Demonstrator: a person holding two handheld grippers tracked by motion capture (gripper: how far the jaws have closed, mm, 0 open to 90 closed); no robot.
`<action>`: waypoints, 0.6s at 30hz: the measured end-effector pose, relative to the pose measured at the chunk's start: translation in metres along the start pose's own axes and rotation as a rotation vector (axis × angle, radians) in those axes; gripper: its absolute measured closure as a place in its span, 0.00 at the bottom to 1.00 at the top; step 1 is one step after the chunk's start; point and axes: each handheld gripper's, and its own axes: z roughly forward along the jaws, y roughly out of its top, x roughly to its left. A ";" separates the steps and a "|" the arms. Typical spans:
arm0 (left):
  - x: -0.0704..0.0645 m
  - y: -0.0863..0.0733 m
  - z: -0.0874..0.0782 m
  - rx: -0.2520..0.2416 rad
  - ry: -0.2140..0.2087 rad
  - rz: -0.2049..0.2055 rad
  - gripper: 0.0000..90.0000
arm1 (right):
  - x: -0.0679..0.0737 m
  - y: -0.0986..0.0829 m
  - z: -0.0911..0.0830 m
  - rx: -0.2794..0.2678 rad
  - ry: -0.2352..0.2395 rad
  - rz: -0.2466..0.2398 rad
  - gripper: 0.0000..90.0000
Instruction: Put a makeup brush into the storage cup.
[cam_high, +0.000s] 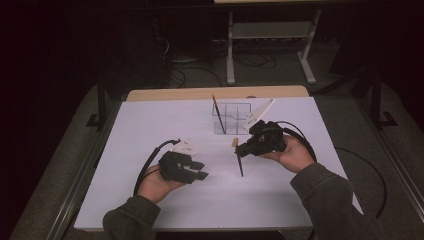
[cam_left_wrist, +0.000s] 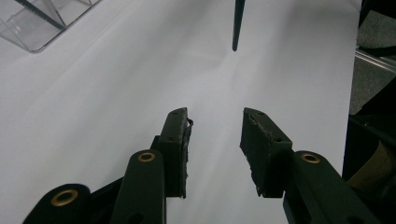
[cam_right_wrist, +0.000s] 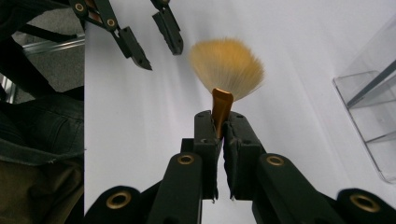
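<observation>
A white table top (cam_high: 150, 200) fills the middle of the high view, and a clear plastic divided organizer (cam_high: 231, 119) stands above centre with one dark pencil-like stick (cam_high: 218, 114) leaning in its left compartment. At centre right, the right gripper (cam_high: 243, 148) has its jaws closed on the copper ferrule of a fan brush (cam_right_wrist: 226, 74), whose tan bristles spread above the jaws in the right gripper view while its dark handle slants down toward the table. At lower left, the left gripper (cam_high: 200, 170) rests low with its jaws apart, holding nothing.
</observation>
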 end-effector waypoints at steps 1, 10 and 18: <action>0.001 -0.001 -0.001 -0.001 0.005 0.009 0.68 | -0.001 0.000 0.000 -0.002 0.008 0.004 0.92; 0.005 -0.011 -0.010 -0.016 0.019 -0.004 0.65 | -0.005 -0.002 -0.003 0.010 -0.006 0.013 0.92; 0.009 -0.021 -0.021 -0.042 0.041 -0.015 0.62 | -0.007 -0.002 -0.005 0.025 -0.011 0.023 0.92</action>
